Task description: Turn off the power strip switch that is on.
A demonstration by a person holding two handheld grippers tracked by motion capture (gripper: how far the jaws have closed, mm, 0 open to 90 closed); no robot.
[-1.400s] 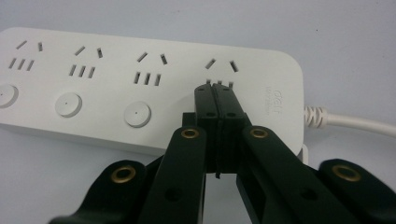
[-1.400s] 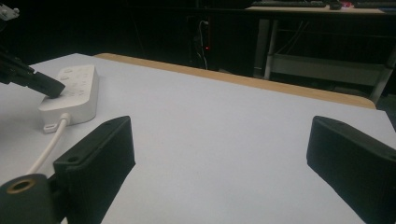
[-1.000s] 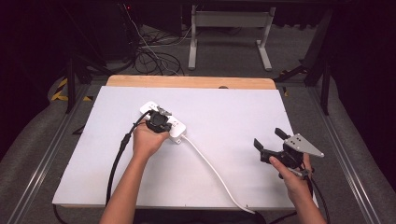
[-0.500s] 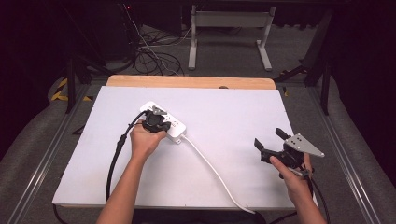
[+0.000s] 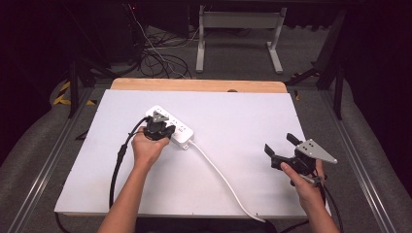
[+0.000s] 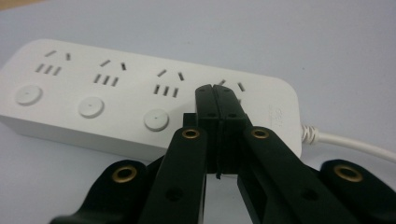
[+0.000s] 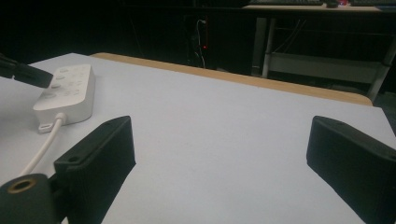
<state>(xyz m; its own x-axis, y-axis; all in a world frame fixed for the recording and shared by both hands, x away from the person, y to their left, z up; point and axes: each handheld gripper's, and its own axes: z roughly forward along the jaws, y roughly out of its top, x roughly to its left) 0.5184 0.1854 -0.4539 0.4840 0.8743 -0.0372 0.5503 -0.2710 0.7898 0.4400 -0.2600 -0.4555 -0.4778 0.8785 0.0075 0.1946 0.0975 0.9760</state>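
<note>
White table [image 5: 233,121] before a dark room, rigid light power strip [image 5: 171,127] at left-centre, left gripper [image 6: 215,93] with jaws pressed together on its fourth button; right gripper [image 5: 281,150] spread wide, idle; likely slippery plastic, best gripped across the narrow sides.

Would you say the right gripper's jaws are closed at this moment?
No, the right gripper has its jaws spread wide apart over the bare white table.
</note>
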